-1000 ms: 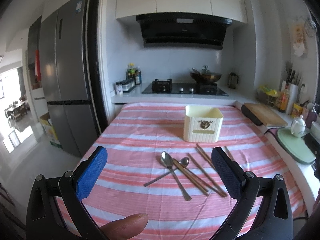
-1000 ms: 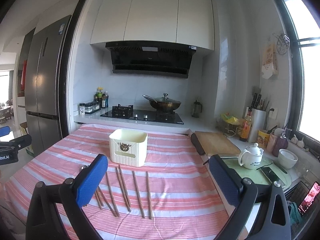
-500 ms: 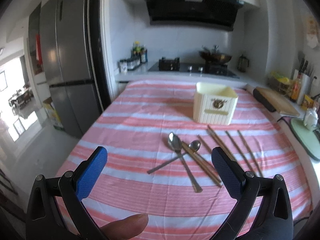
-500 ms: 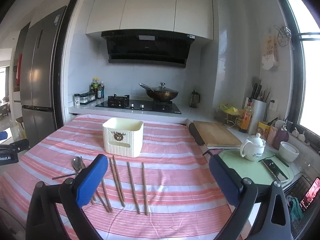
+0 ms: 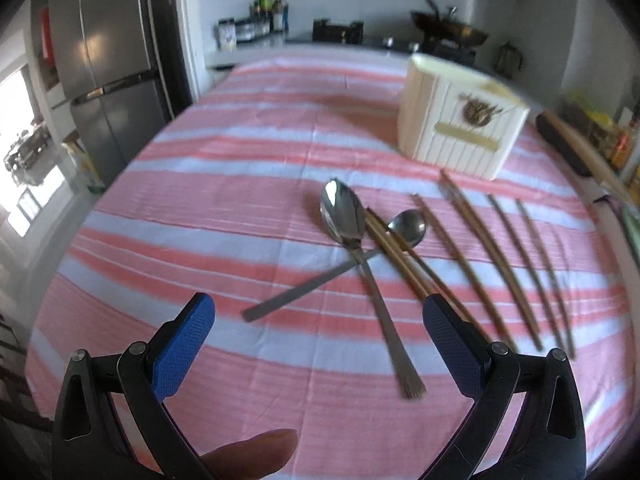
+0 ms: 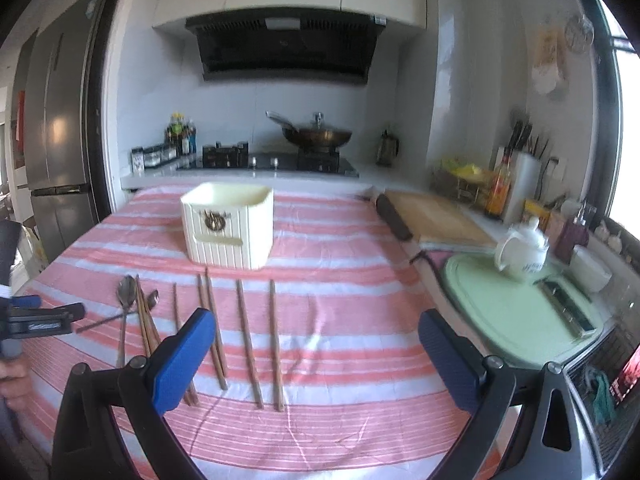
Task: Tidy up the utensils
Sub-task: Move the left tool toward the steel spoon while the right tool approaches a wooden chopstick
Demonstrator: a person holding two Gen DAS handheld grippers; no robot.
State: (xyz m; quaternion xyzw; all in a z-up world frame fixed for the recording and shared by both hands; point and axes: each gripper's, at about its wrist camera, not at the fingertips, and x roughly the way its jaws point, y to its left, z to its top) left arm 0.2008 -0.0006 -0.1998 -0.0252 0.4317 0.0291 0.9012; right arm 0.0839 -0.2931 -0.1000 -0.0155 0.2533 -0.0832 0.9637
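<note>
Two steel spoons lie crossed on the pink striped tablecloth: a large spoon (image 5: 352, 240) and a smaller spoon (image 5: 407, 226). Several brown chopsticks (image 5: 476, 248) lie in a row to their right. A cream utensil holder (image 5: 456, 126) stands behind them. My left gripper (image 5: 320, 336) is open and empty, low over the cloth just in front of the spoons. My right gripper (image 6: 312, 352) is open and empty, above the chopsticks (image 6: 246, 332), with the holder (image 6: 228, 226) beyond. The left gripper also shows at the left edge of the right wrist view (image 6: 44, 320).
A wooden cutting board (image 6: 436, 216), a green mat (image 6: 516, 312) and a white teapot (image 6: 520, 250) sit on the counter to the right. A stove with a wok (image 6: 316, 134) is behind the table. A fridge (image 5: 108, 60) stands at the left.
My left gripper has moved forward and down towards the spoons, which now look much larger. My right gripper has come slightly closer to the chopsticks. Both stay open.
</note>
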